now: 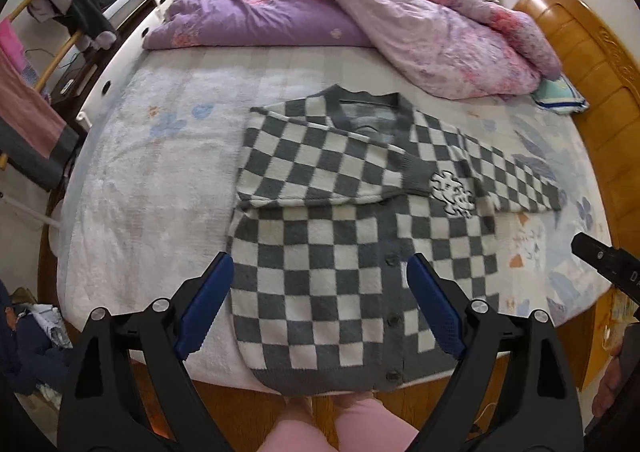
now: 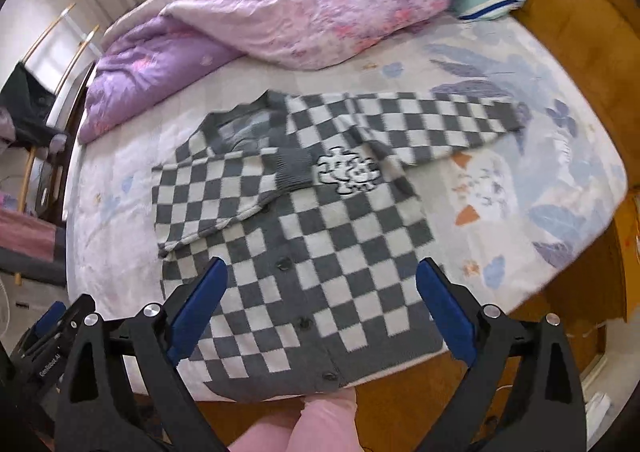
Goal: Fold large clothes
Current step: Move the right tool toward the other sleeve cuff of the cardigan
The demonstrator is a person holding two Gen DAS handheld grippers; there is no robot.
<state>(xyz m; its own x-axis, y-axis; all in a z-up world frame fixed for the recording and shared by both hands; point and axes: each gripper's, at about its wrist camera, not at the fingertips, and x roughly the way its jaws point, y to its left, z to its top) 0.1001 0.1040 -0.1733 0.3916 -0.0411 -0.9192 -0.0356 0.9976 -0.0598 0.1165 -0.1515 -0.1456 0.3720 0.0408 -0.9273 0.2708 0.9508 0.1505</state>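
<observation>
Left wrist view shows one checkered cardigan point(image 1: 340, 236) flat on the bed point(image 1: 152, 180), one sleeve point(image 1: 320, 168) folded across its chest, the other sleeve point(image 1: 516, 176) stretched out to the right. One purple quilt point(image 1: 360, 12) is bunched beyond it, with a wooden headboard point(image 1: 592, 92) to the right. Both the left gripper point(image 1: 320, 304) and right gripper point(image 2: 322, 308) hover with fingers spread wide and empty, the cardigan's hem just ahead between them.

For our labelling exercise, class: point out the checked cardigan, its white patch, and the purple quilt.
checked cardigan point(image 1: 320, 252), left wrist view, on its front panel.
white patch point(image 2: 347, 170), right wrist view, on the patch's middle.
purple quilt point(image 1: 256, 12), left wrist view, on its darker purple side.
</observation>
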